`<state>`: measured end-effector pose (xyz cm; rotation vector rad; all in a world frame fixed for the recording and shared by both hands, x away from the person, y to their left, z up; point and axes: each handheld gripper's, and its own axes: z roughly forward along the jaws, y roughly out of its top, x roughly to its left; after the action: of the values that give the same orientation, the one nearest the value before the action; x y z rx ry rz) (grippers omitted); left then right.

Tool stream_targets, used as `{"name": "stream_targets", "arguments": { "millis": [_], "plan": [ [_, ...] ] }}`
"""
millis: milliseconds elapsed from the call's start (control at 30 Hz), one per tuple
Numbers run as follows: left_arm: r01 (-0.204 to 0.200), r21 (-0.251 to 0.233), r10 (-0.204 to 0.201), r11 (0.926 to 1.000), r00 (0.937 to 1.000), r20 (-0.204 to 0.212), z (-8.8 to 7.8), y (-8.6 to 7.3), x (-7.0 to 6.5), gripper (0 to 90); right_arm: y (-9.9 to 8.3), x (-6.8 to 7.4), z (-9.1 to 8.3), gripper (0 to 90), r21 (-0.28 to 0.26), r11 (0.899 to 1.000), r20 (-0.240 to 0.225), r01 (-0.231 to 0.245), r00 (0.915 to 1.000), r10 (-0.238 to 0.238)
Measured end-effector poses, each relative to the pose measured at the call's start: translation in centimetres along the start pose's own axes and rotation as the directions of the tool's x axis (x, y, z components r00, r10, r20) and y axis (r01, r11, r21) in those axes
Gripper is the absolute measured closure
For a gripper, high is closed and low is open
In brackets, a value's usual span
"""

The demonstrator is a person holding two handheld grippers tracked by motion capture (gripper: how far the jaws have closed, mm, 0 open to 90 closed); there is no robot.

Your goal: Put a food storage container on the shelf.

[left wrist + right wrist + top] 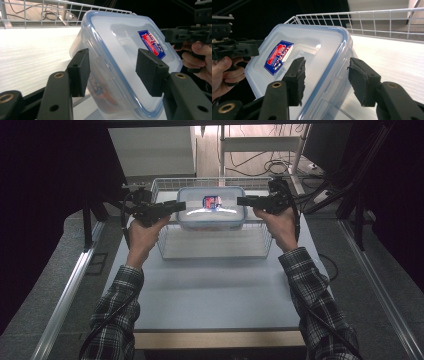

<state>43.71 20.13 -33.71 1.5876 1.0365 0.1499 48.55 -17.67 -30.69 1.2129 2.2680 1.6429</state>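
Lidded clear box sits in wire basket at table's 12 o'clock, left gripper and right gripper straddling its ends, jaws apart, not clamped.

One lidded plastic container, one wire basket, two claws, one table

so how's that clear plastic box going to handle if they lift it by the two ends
The lidded plastic box looks rigid, so it should probably keep its shape rather than sag. Its smooth, glossy lid may slip between the pads. Little shows through its walls, so it is likely light, and may tilt if the left gripper and right gripper rise unevenly.
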Motion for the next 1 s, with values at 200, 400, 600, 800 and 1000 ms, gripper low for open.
{"name": "stream_targets", "arguments": {
  "millis": [200,400,600,800,1000],
  "plan": [
    [-0.013,-0.004,0.013,0.9999,0.9976,-0.068,0.4,0.7,-0.4,45.3,0.4,0.5,0.2,53.5,-0.011,1.000,0.082,0.020,0.9965,-0.019],
    [-0.058,0.014,0.059,0.9982,0.9862,-0.155,0.9,1.5,-1.1,45.9,0.6,0.5,0.5,56.1,-0.018,0.999,0.108,0.029,0.9938,-0.027],
    [-0.077,0.026,0.080,0.9967,0.9815,-0.174,0.9,1.8,-1.4,48.7,0.6,1.0,-0.2,66.9,-0.035,0.995,0.120,0.094,0.9887,-0.089],
    [-0.142,-0.021,0.137,0.9896,0.9761,-0.169,-0.6,2.4,-2.9,60.0,0.3,2.6,-2.6,82.6,-0.077,0.983,0.066,0.165,0.9850,-0.160],
    [-0.181,-0.049,0.177,0.9822,0.9809,-0.081,-3.2,-0.1,-5.1,80.7,-1.8,4.4,-4.6,89.4,-0.053,0.964,0.039,0.261,0.9649,-0.260]
  ]
}}
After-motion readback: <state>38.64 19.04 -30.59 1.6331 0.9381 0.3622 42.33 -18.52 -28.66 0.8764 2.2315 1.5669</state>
